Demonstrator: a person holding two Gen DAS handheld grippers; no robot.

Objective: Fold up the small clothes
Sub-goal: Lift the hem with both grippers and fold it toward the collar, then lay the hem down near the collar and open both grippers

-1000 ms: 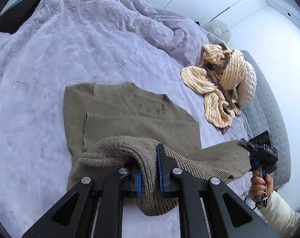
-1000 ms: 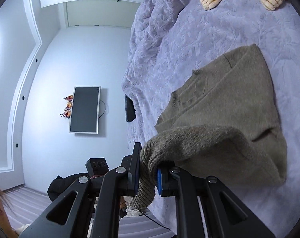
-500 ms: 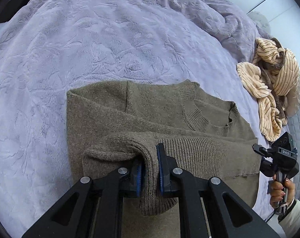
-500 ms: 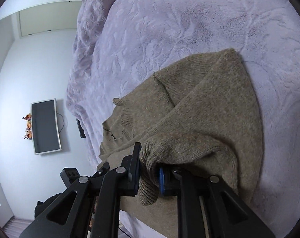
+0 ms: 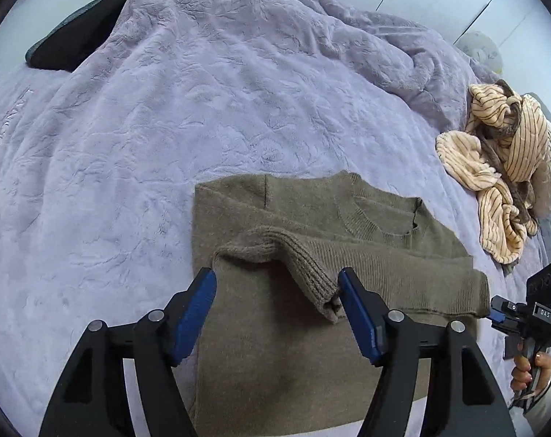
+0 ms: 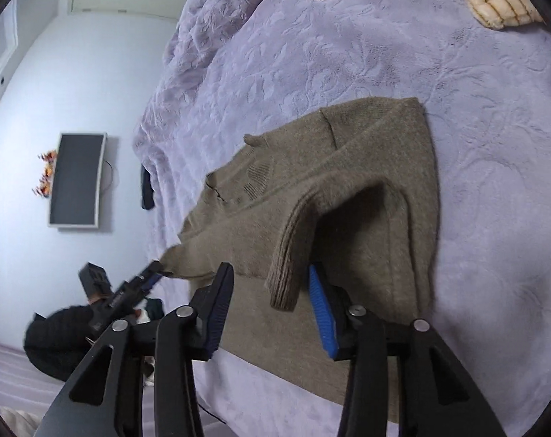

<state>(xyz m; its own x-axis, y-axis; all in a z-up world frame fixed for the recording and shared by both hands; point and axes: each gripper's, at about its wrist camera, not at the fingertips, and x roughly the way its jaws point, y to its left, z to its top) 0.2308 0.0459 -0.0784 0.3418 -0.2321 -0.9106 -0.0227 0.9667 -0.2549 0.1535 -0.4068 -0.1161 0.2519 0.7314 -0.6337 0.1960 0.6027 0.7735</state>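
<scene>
With both the left gripper [image 5: 277,291] and right gripper [image 6: 271,291] fingers apart, the soft, limp knit sweater [image 5: 311,255] on the bed [image 5: 166,109] likely grips best at its thick ribbed hem [image 5: 308,269].

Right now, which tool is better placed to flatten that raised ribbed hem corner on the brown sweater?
Probably the right tool: open, it straddles the ribbed hem corner, which stands tented off the brown sweater. The left tool is open too, but its corner already lies nearly flat.

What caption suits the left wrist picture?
Open left gripper over a folded olive sweater on a lilac blanket.
</scene>
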